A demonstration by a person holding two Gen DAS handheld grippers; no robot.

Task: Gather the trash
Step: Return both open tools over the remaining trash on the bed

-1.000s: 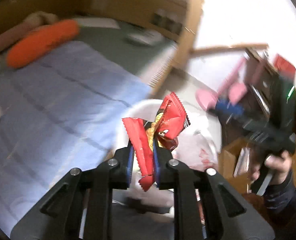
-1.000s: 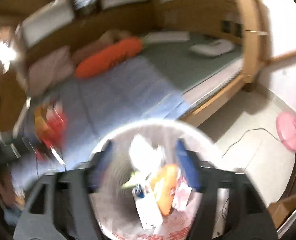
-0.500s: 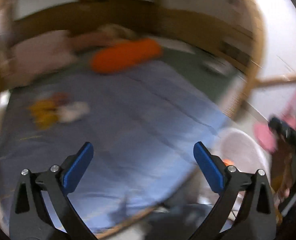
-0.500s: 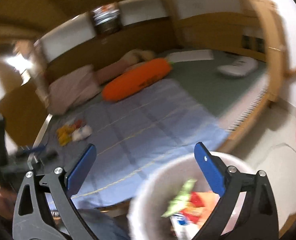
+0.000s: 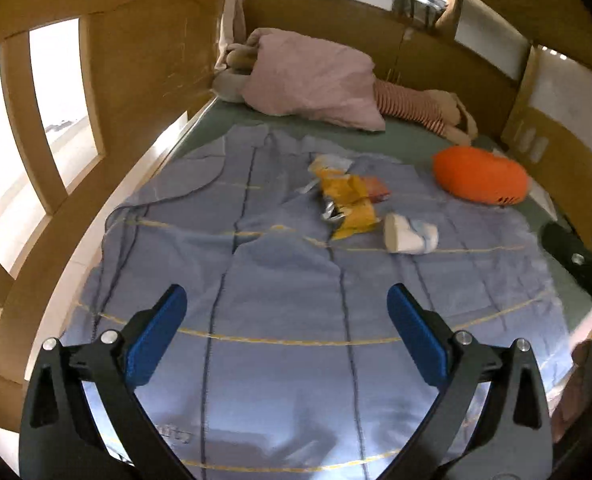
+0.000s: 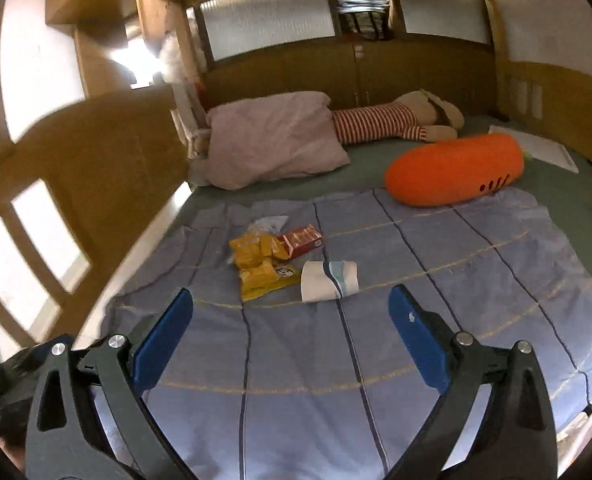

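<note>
Looking along the left gripper (image 5: 287, 332), its blue pads stand wide apart with nothing between them, only the blue blanket (image 5: 280, 300) below. The rubbish lies well ahead in the middle of the bed: crumpled yellow wrappers (image 5: 349, 200), a small red box (image 5: 375, 189) touching them on the far side, and a paper cup (image 5: 409, 236) on its side just beside them. A pink pillow (image 5: 311, 80) and an orange carrot cushion (image 5: 479, 178) sit further back.

From the right gripper (image 6: 290, 332), the jaws are likewise spread wide and empty. The same heap is nearer in this view: the yellow wrappers (image 6: 262, 266), the red box (image 6: 300, 239) behind them, and the paper cup (image 6: 329, 280) almost straight ahead between the fingers.

The risks, as I judge them: the blanket is loose and rumpled, so a low pinch could catch cloth along with a wrapper. The cup lies on its side and may roll or crush under a hard squeeze. With both grippers aimed at one small pile, they could knock into each other or scatter the pieces.
</note>
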